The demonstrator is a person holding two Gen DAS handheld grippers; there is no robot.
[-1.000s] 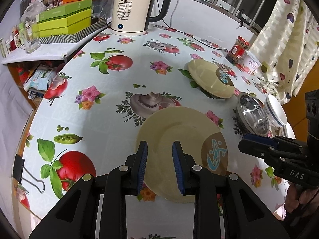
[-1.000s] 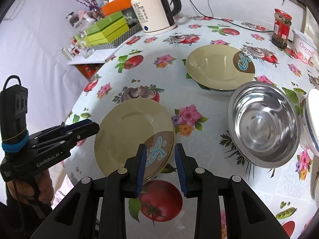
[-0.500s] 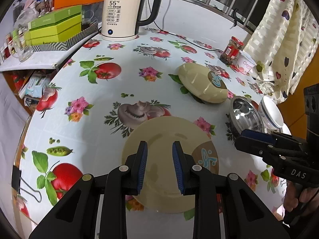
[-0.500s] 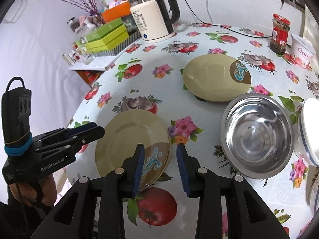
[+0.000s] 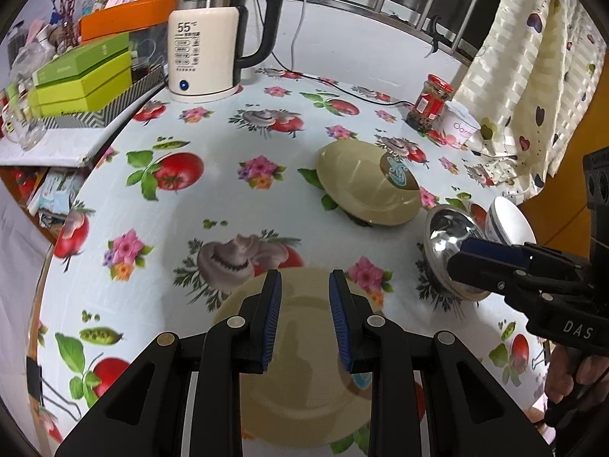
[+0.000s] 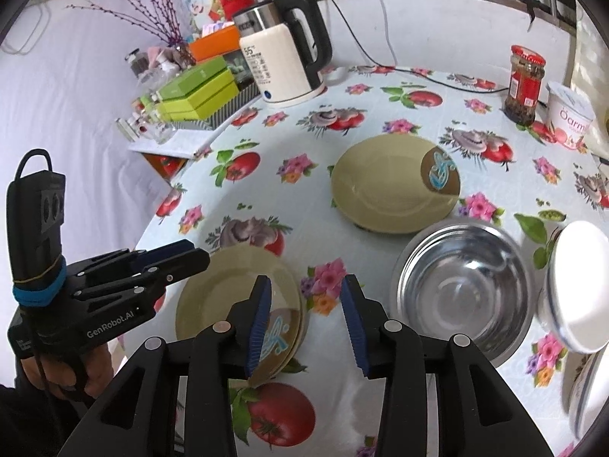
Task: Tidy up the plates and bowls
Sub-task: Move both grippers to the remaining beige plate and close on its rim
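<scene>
Two downward wrist views, shared table [image 5: 236, 205]

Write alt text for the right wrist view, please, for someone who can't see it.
Two black gripper fingers with blue pads, the right gripper, hover with jaws opening and nothing between them above a stack of beige plates on a fruit-patterned tablecloth. A steel bowl sits right, another beige plate beyond, a kettle at the back. The left gripper is at left.

The fruit-print table [image 6: 380, 122] bears two plates [image 6: 392, 194], steel bowl [image 6: 462, 289], kettle [image 6: 283, 64]; jar [image 6: 525, 83].
</scene>
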